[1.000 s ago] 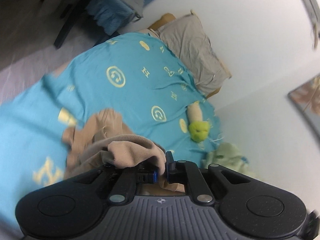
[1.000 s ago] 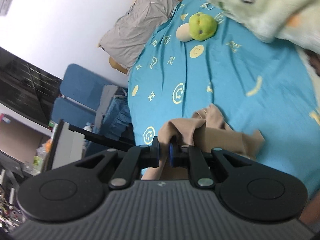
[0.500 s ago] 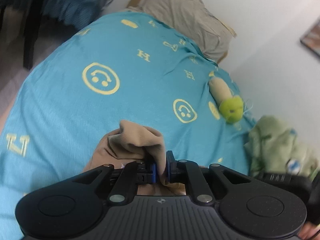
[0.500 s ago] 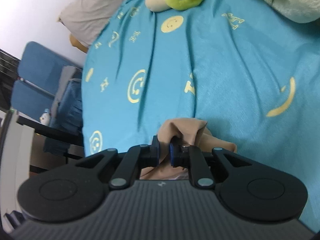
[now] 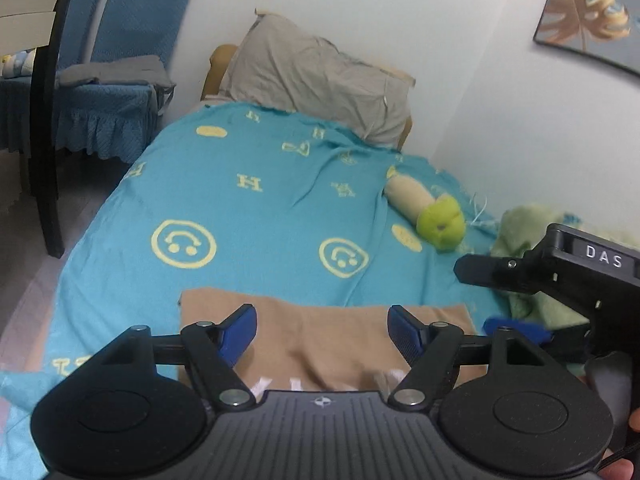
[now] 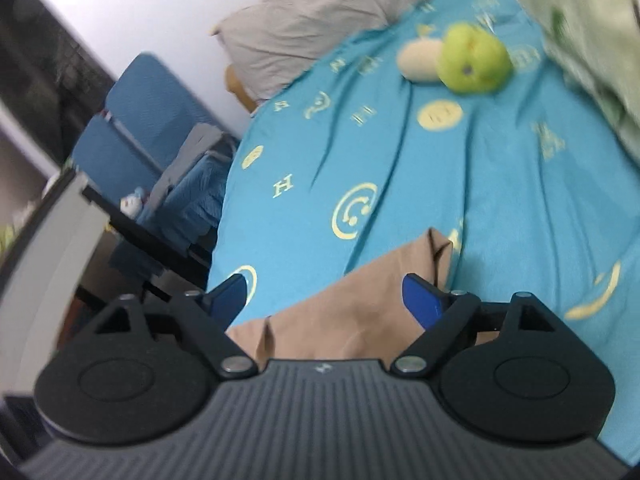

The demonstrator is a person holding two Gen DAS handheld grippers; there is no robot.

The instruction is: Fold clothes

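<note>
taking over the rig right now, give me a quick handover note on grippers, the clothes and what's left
Left gripper: open, holding nothing, above the tan garment.
Right gripper: open, holding nothing, over the same garment's right side.
Tan garment: laid out flat in a rough rectangle at the near end of the blue bedspread.
Done: one fold appears to be laid down and let go.
Left: any further fold on the tan piece. A pale green fabric heap lies by the wall, unfolded; whether it is clothing is unclear.
</note>
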